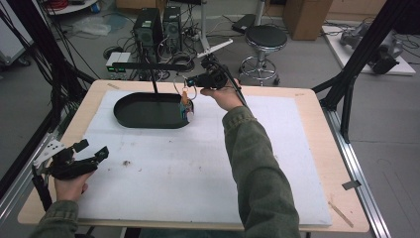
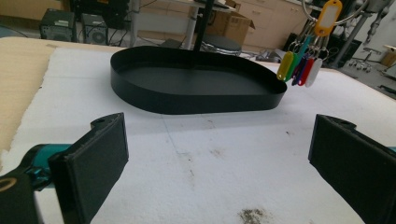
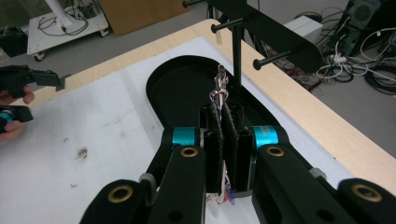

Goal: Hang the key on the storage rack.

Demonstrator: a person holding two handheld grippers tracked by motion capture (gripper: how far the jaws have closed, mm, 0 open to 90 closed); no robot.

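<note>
While the person's left hand rested at the lower left of the high view, the left gripper [image 1: 91, 151] lay low over the white mat [image 1: 198, 168] with its jaws wide apart and nothing between them. In the left gripper view both jaws were cut off by the bottom and side edges of the frame, the stained mat bare between them.

Farther up the frame, the black oval tray [image 1: 129, 111] sat on the mat at upper left of centre, its long axis running left to right across the high view. A thin black post rose from its far side to a crossbar [image 1: 148, 65] with pegs; the right gripper view showed two pegs [image 3: 268, 58] plainly, while in the high view they were too small to make out.

At the tray's right end, the right gripper [image 1: 190, 82] was clamped on the bunch of key tags [image 1: 185, 106], which hung straight down, long axis vertical, just above the tray's right rim. In the right gripper view the closed jaws hid most of the bunch: a metal clasp [image 3: 219, 91] stuck out beyond them, and scraps of colour showed below. The left gripper view, upper right, gave the tags [image 2: 301, 65] clearly: orange highest, then yellow, green, blue, red and white, on a wire ring cut off by the top edge.
</note>
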